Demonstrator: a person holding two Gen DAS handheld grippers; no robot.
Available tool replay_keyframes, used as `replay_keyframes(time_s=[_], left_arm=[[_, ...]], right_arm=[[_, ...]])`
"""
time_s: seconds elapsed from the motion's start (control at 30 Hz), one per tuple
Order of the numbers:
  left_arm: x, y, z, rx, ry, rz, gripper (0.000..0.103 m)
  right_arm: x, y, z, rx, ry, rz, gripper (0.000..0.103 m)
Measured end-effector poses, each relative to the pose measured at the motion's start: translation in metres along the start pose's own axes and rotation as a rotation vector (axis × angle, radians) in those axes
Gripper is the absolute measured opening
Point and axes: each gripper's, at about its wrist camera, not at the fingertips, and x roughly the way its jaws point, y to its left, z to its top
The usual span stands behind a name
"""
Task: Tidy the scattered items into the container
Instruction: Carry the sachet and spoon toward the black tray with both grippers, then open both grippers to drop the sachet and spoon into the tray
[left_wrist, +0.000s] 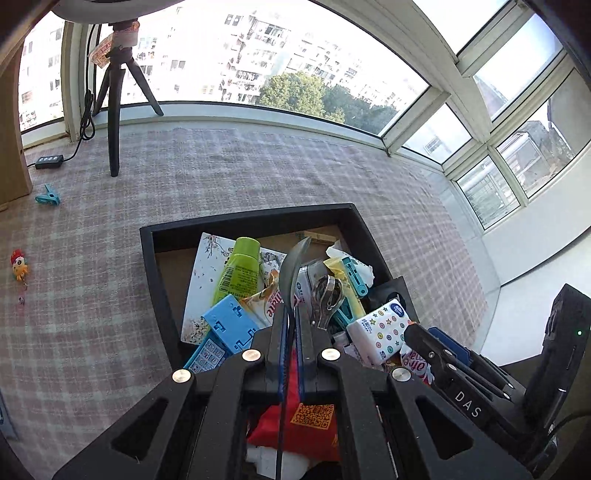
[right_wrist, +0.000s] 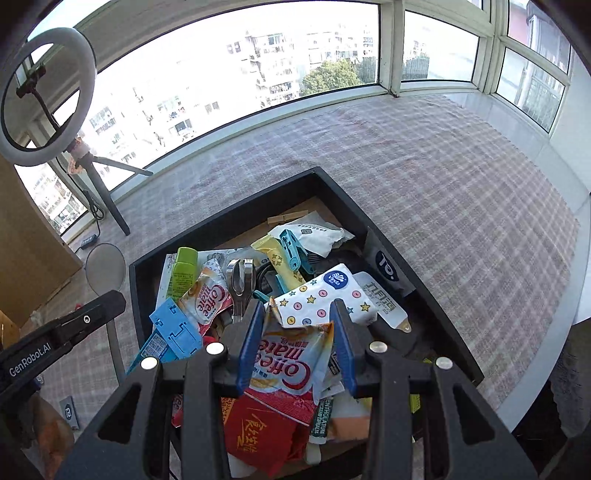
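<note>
Left gripper (left_wrist: 291, 325) fingers clamped on dark spoon (left_wrist: 291, 266), long axis upright, bowl over box (left_wrist: 147, 236) at frame centre; right gripper (right_wrist: 297, 321) fingers apart, holding nothing, above Coffee-mate sachet (right_wrist: 288, 362); release drops spoon inside.

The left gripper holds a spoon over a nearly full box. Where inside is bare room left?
Bare floor shows only along the box's far wall, beyond the green tube and by the wooden clip. The near half is piled high.

glossy metal spoon (left_wrist: 291, 269), matt plaid cloth (left_wrist: 221, 173)
</note>
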Motion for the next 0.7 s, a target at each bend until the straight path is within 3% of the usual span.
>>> replay_keyframes(time_s=[0.37,0.43,0.47,0.5,0.7], left_arm=[[0.025,-0.037,0.001,0.032,0.028,0.006,0.003],[0.028,-0.038,0.002,0.031,0.037,0.010,0.014],[0.028,-0.038,0.002,0.036,0.034,0.012,0.028],[0.026,-0.039,0.002,0.043,0.026,0.017,0.033],[0.015,-0.031,0.003,0.037,0.011,0.036,0.033]], right_arm=[[0.002,-0.056,-0.012,0.076,0.031,-0.036,0.041],[0.004,-0.058,-0.012,0.077,0.045,-0.028,0.052],[0.003,-0.059,-0.011,0.077,0.043,-0.027,0.054],[0.002,-0.059,-0.011,0.077,0.037,-0.028,0.056],[-0.002,-0.055,-0.006,0.071,0.026,-0.019,0.056]])
